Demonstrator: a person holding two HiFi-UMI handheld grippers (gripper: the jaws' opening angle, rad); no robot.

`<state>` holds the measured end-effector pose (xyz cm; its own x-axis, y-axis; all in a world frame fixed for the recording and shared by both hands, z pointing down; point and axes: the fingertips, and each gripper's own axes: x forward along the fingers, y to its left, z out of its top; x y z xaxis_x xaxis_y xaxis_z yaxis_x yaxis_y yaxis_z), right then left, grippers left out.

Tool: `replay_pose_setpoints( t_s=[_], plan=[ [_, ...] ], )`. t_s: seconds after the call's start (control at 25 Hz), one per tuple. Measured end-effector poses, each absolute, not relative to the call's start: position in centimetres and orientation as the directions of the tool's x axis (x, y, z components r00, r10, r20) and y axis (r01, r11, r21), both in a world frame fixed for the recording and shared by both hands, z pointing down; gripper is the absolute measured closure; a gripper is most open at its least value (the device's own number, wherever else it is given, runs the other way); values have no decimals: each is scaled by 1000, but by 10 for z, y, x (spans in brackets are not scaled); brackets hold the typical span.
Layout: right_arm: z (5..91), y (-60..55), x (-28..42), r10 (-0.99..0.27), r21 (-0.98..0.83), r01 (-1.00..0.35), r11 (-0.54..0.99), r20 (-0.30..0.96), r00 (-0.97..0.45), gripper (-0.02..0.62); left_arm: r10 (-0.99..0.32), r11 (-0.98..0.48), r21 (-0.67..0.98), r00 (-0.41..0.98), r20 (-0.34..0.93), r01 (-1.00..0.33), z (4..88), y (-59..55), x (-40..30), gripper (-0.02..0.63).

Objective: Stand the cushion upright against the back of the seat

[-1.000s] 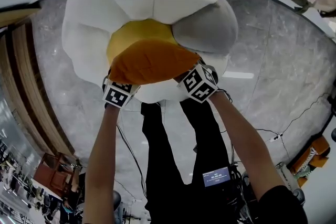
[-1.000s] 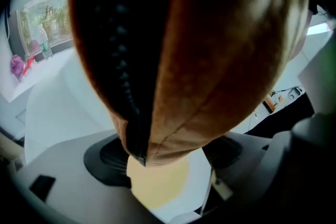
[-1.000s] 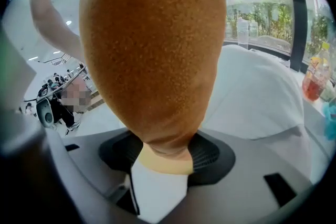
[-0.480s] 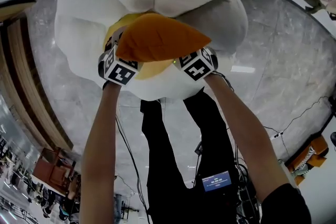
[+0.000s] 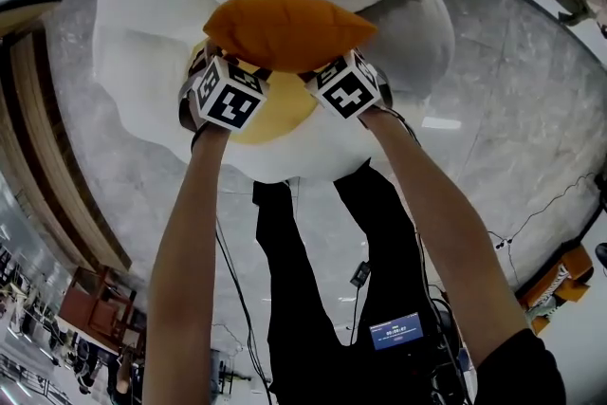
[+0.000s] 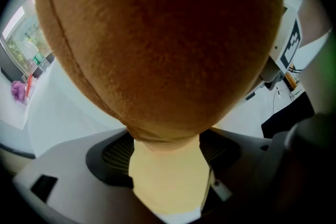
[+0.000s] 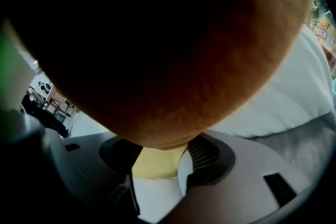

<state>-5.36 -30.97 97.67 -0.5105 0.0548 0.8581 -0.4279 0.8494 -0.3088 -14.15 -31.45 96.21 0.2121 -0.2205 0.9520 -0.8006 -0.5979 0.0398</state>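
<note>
Head view: the nearest thing to a container is the large white seat point(image 5: 142, 62). It is padded, lobed like a flower and has a yellow centre point(image 5: 277, 117), and it stands on a grey marble floor point(image 5: 512, 119). The orange cushion point(image 5: 287, 28) is held up within its hollow, above the yellow centre and in front of the white back lobes, with its long side level. Whether it touches the back cannot be told.

The left tongs point(image 5: 216, 69) grasp the cushion's lower left corner and the right tongs point(image 5: 353, 71) its lower right corner. In the left gripper view and the right gripper view the orange plush fills the frame and narrows down between the grey jaws, which clamp it, with pale yellow fabric just below.

The marker cubes point(image 5: 344, 88) carry only black-and-white square patterns. A small lit screen point(image 5: 396, 331) at the person's waist shows print too small to read.
</note>
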Motion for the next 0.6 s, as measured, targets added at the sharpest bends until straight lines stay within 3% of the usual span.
replay_pose_setpoints(
  t_s=[0.44, 0.6],
  plan=[
    [969, -331, -36, 19, -316, -531, 786, 871, -490, 298, -233, -551, 58, 220, 947, -833, 952, -328, -130, 205],
    [961, -337, -36, 24, -359, -547, 756, 850, -526, 298, -278, -517, 10, 179, 944, -856, 944, -332, -135, 370]
  ],
)
